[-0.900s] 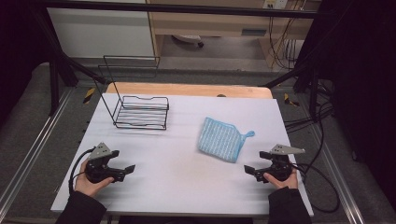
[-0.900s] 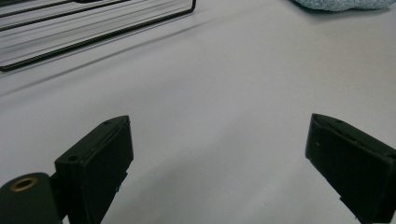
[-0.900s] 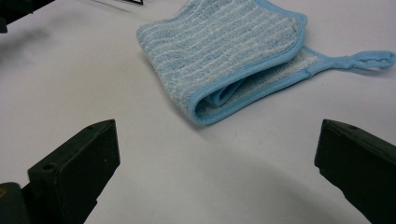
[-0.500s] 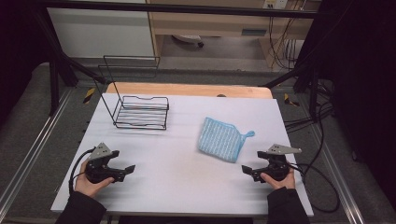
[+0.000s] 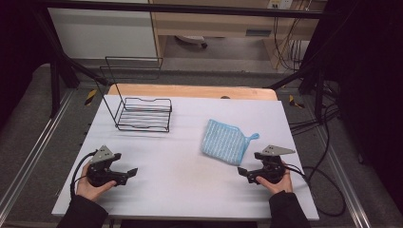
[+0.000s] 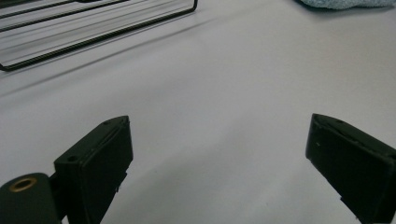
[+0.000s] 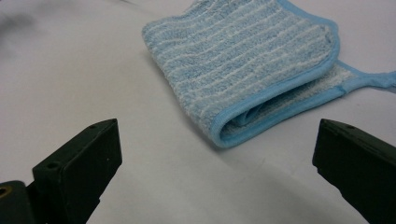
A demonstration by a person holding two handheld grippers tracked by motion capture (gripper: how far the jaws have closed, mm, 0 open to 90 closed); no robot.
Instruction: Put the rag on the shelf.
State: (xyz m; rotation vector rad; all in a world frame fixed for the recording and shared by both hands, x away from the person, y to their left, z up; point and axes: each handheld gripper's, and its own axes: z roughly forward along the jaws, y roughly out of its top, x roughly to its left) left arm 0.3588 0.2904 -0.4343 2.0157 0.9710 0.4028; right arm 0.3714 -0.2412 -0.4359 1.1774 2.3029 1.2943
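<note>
A folded blue and white striped cloth [image 5: 225, 141] with a blue hanging loop lies right of the table's middle. My right gripper [image 5: 243, 172], held in a hand at the front right, stands open just short of the cloth's near corner and points left. In the right gripper view the cloth's folded edge [image 7: 261, 74] lies ahead of the wide-apart jaws, apart from them. At the front left, my left gripper [image 5: 131, 174] is open with nothing between its jaws. In the left gripper view it [image 6: 219, 140] hovers over bare white tabletop.
A black wire rack [image 5: 142, 114] stands at the back left, and its base [image 6: 93, 28] is ahead of the left gripper. The white table [image 5: 190, 190] ends in a wooden strip [image 5: 190, 91] at the back. Cables [image 5: 328, 185] hang off the right edge.
My right gripper has slid a little to the left, closer to the cloth. The left gripper and the cloth have stayed put.
</note>
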